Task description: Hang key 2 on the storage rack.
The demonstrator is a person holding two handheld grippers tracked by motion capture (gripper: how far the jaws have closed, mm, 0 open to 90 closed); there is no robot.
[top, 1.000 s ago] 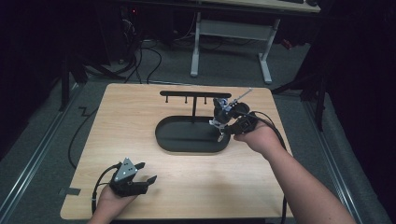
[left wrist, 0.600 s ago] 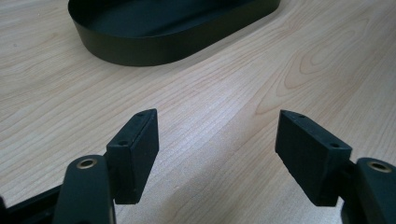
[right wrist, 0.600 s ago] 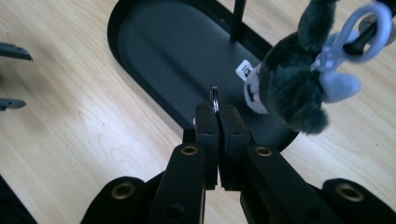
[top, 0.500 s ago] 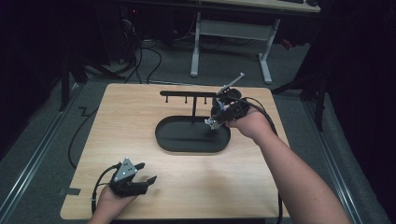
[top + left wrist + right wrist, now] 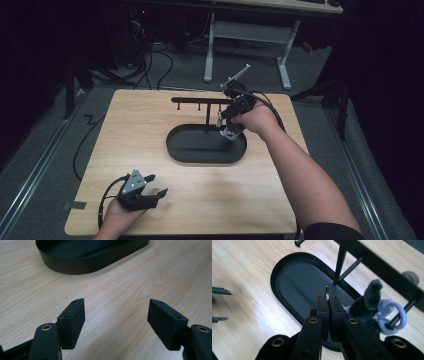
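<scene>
High view. Wooden worktop (image 5: 150, 135) w/ a black oval tray (image 5: 200, 150) at centre; a thin post rises from the tray's far part and carries a black hook rail (image 5: 200, 100) running left-right, w/ short pegs hanging below it. Right tool (image 5: 231, 116) held above the tray's right end, just under the rail's right end; the person's right hand (image 5: 257, 120) comes in from the near right. Small whitish and dark items dangle at the tool tip; too small here to tell apart. Left tool (image 5: 155, 192) sits low at the near-left corner of the worktop, well apart from the tray, in the left hand (image 5: 117, 215).

Left gripper view. Left tool (image 5: 116, 315) open: the two black pads stand well apart, w/ bare wood between them, nothing gripped. The tray (image 5: 82, 263) wall lies farther off, near the top.

Right gripper view. Right tool (image 5: 328, 305) closed: pads pressed together on a thin metal key ring (image 5: 326, 293), whose edge sticks up between the pad tips. Just right of the tool hangs a dark furry keychain charm (image 5: 368, 306), touching a pale lilac clasp (image 5: 390, 315); a rail peg (image 5: 403, 311) passes through the clasp loop. The tray (image 5: 287, 272) lies below, the post (image 5: 340, 263) standing in it, and the rail (image 5: 382, 267) crosses the upper right. Tips of the left tool (image 5: 220, 291) show at the left edge.
</scene>
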